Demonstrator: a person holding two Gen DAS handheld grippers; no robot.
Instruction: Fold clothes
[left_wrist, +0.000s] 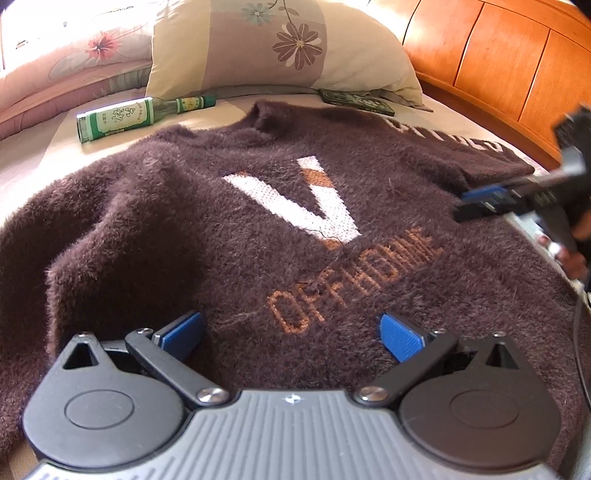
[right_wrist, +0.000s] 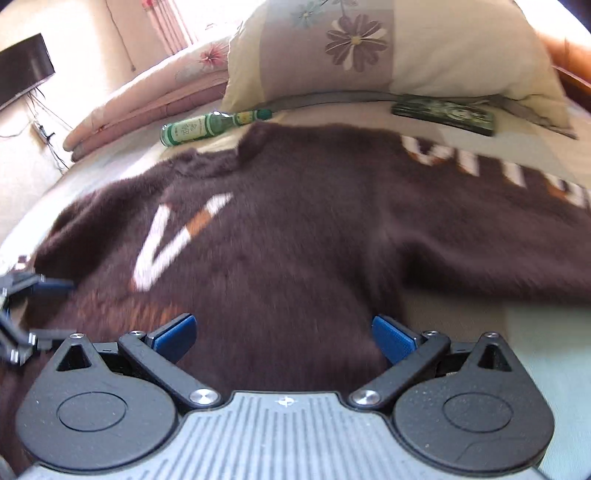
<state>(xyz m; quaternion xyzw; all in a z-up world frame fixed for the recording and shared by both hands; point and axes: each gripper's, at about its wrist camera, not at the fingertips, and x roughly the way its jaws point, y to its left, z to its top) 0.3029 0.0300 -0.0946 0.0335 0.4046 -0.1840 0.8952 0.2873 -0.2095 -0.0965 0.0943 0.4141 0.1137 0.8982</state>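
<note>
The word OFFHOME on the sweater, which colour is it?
Orange-brown lettering on the dark brown sweater; clearest in the left wrist view.

Sweater (left_wrist: 184, 221): 1. Bottle (left_wrist: 122, 118): 1. Pillow (left_wrist: 280, 48): 1. Green box (left_wrist: 356, 100): 1. Quilt (left_wrist: 55, 62): 1. Grippers: 2, left (left_wrist: 291, 332), right (right_wrist: 284, 332).

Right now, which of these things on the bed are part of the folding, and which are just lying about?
For the job: brown sweater, left gripper, right gripper.

Lying about: green bottle, flowered pillow, dark green box, folded quilt.
</note>
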